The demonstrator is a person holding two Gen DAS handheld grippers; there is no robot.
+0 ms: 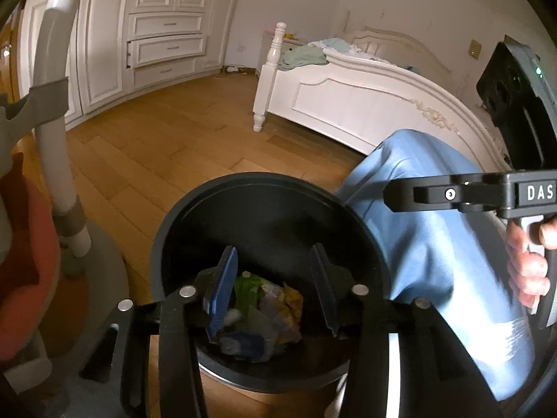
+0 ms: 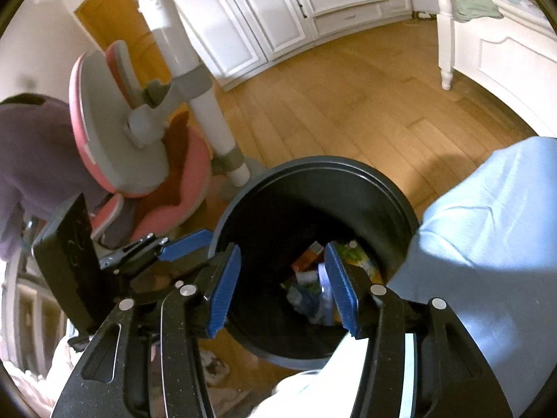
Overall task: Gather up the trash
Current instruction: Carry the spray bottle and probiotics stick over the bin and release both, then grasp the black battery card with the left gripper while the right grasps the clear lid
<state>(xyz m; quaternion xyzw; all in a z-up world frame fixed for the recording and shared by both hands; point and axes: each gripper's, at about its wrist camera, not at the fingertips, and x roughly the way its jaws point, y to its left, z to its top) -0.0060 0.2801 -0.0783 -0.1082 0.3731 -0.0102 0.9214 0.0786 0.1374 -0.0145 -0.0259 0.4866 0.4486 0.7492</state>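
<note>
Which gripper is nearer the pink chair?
Left. The left gripper sits between the pink chair and the bin; the right gripper hangs over the bin's opening.

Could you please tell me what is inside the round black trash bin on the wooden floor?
The round black trash bin holds a heap of crumpled wrappers, green, yellow, orange and blue. The open gripper fingers and the dark walls hide the rest.

Bin mouth open — chair, leg probably crowd it.
</note>
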